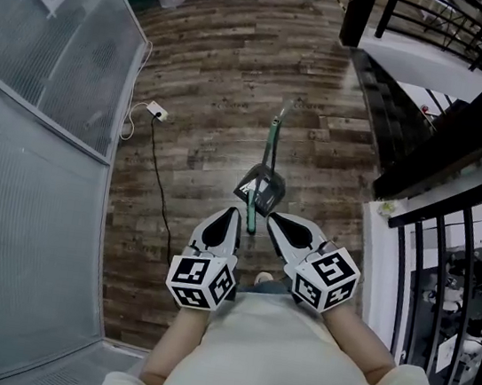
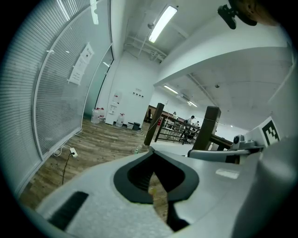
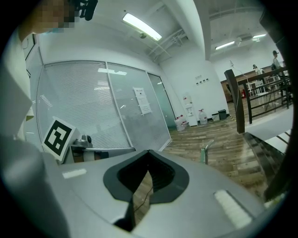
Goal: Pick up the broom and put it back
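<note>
The left claw (image 1: 235, 215) is pressed together: in the left gripper view its dark pads (image 2: 139, 179) meet at the tip and leave only a thin slit lower down, with nothing held between them. The right claw (image 1: 274, 220) is the same, its pads (image 3: 160, 179) closed to a sliver through which only floor shows, and it is empty as well. The two claws are side by side and point forward and a little downward, each with its marker cube behind it.

The broom (image 1: 266, 160) has a slim green handle. Partway along it is a dark grey, pan-shaped part (image 1: 265, 191), and its far end is pale and bent. In the head view it is on the brown wooden floor (image 1: 224, 68), running away from the person. Its near end shows in the gap between the two claw tips and the rest reaches out ahead of them. Neither claw grips it, and I cannot tell whether either one touches it. In the right gripper view the broom's (image 3: 205, 152) upper part rises upright just beyond the claw's body, right of the tip.

A white power strip (image 1: 156, 112) with a black cable is on the floor to the left, near a glass wall with blinds (image 1: 55, 52). A dark stair railing (image 1: 465, 131) runs along the right.
</note>
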A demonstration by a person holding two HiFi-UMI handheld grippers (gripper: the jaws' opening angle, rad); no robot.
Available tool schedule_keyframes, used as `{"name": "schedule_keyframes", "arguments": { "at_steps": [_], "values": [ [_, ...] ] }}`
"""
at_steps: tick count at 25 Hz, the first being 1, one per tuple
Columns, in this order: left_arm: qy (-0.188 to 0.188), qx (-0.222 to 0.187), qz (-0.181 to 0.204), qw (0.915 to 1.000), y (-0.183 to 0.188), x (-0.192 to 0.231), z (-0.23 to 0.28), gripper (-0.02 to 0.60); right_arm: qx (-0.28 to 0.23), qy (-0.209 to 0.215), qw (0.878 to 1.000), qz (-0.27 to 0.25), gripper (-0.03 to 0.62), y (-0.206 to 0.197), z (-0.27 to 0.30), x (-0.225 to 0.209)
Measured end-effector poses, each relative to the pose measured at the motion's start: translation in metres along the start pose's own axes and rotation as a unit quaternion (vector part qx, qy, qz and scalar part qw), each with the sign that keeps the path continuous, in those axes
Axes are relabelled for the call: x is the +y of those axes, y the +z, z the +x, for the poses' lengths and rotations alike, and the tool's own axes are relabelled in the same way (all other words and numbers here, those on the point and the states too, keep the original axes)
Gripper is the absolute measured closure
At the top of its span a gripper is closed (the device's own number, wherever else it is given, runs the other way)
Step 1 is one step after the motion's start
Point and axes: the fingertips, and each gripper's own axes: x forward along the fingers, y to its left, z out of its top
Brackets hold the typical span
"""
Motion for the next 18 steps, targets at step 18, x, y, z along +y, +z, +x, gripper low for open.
{"name": "schedule_keyframes", "arguments": {
  "at_steps": [18],
  "values": [
    [-0.027, 0.041, 0.018, 0.9987, 0.007, 0.043, 0.074, 0.574, 0.003, -0.063, 0.997, 0.04, 0.589, 0.001, 0.039, -0.062]
  ]
}}
